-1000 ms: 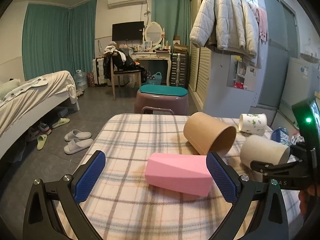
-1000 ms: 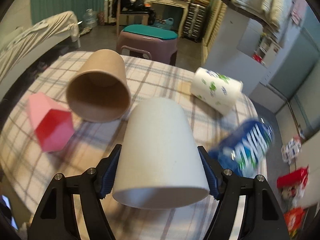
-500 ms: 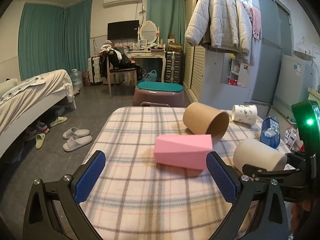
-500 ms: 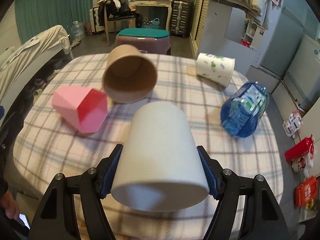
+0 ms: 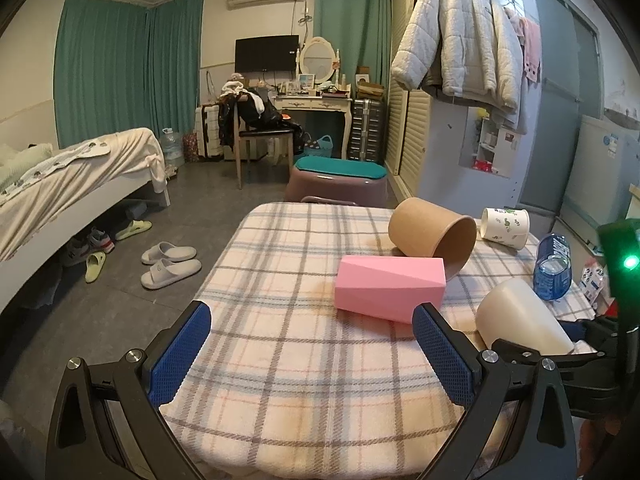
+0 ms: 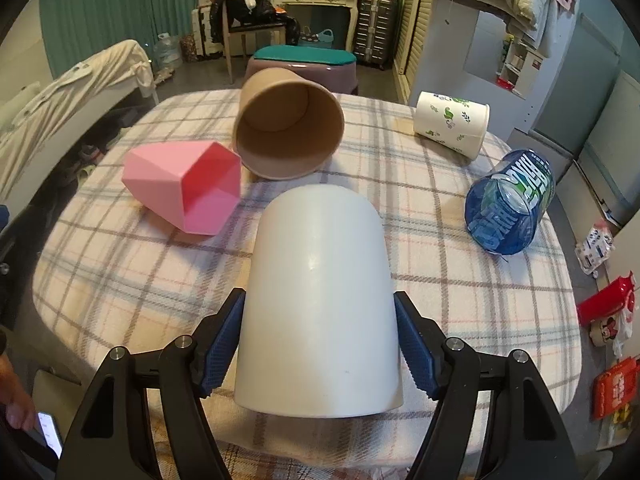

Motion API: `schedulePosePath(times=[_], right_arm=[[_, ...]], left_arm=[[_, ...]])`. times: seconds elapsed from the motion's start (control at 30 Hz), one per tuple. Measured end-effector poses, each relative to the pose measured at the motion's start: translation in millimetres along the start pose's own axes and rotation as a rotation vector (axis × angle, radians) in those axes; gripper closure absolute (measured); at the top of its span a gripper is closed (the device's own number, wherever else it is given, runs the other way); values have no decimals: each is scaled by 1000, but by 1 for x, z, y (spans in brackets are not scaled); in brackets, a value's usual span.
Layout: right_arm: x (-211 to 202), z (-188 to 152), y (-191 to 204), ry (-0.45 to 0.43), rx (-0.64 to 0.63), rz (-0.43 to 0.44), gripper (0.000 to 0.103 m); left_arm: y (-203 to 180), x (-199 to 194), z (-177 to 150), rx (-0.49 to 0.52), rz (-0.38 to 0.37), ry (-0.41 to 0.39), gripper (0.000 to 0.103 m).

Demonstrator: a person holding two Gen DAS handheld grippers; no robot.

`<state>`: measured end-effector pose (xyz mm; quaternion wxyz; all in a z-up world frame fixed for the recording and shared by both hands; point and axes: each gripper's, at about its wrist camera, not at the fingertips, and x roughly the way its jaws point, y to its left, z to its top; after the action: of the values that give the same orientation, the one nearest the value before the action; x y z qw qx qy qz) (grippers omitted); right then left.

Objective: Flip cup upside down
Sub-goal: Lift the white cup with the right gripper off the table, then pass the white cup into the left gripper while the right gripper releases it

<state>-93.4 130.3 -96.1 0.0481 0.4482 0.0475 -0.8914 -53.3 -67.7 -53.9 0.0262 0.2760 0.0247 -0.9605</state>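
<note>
My right tool (image 6: 318,344) clamps the white cup (image 6: 320,300) near its rim above the plaid tabletop (image 6: 460,288), the cup's long axis running forward with base pointing away, while my left tool (image 5: 310,354) hangs open nearby, empty.

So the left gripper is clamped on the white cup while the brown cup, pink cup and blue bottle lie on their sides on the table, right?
Not quite: the right gripper holds the white cup, as the right wrist view shows; the left gripper is open. The brown cup, pink cup and blue bottle do lie sideways.
</note>
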Motion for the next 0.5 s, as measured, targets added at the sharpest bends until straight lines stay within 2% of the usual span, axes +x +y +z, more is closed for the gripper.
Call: schedulePosePath(times=[0.03, 0.2, 0.33, 0.5], right_arm=[[-6, 1, -2, -18, 7, 11, 21], [-37, 5, -17, -97, 6, 38, 15], [-55, 5, -40, -140, 5, 31, 15], [-68, -2, -80, -188, 16, -14, 15]], left_arm=[[-1, -1, 1, 3, 4, 0, 0], [-13, -4, 9, 17, -5, 5, 0], [-35, -6, 16, 53, -19, 15, 0], [-78, -3, 25, 96, -79, 54, 0]])
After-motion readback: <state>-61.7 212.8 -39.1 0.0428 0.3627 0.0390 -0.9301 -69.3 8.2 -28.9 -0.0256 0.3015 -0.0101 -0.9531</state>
